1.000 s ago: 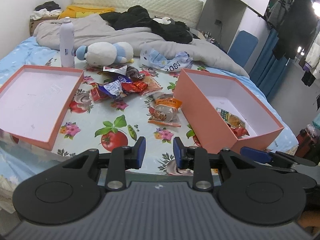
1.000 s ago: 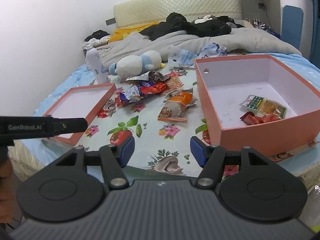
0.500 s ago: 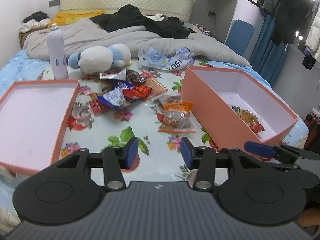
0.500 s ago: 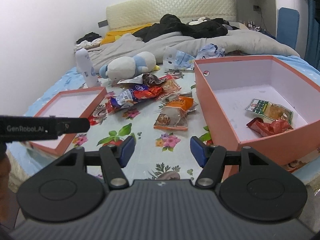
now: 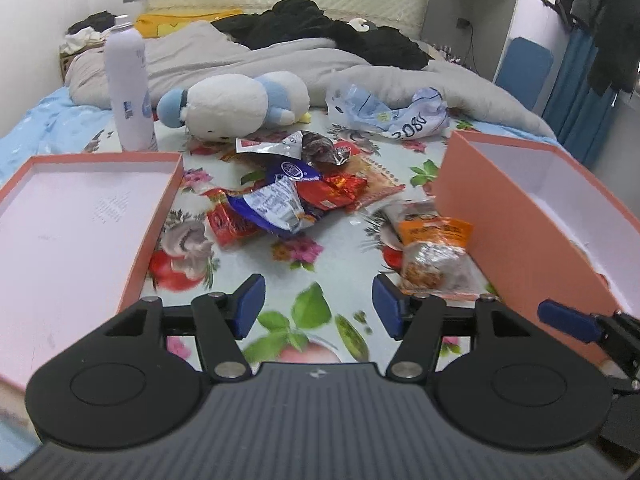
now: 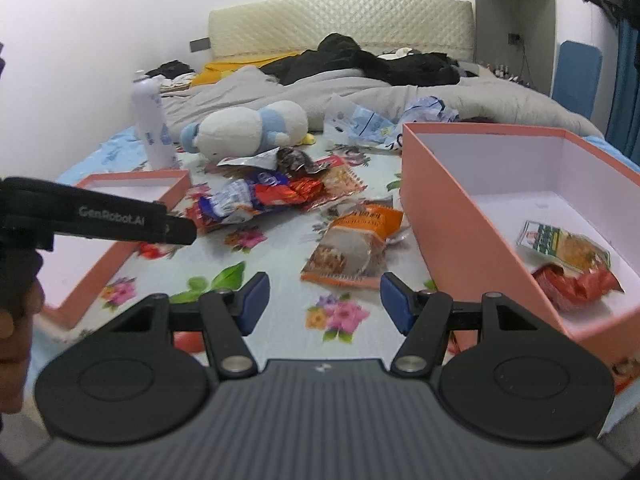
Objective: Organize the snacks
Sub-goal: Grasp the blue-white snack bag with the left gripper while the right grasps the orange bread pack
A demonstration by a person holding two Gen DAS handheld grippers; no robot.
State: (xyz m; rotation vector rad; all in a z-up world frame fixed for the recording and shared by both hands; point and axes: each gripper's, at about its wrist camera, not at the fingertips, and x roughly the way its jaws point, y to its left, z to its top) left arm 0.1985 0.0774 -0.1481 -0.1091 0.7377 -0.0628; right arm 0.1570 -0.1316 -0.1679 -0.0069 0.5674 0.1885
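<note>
Orange snack packet lying on floral cloth, just beside pink box wall; my left gripper jaws opening, nothing between. Risk: box wall blocking one finger, crushing packet.

Right view: my right gripper fingers spread, empty. Packet long axis running from near-left toward far-right.

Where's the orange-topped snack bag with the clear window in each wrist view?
Left wrist: orange-topped clear-window snack bag, right of centre, against the deep pink box's wall.
Right wrist: same bag, centre, just left of that box.
Shared landmark: white-and-blue plush toy.
</note>
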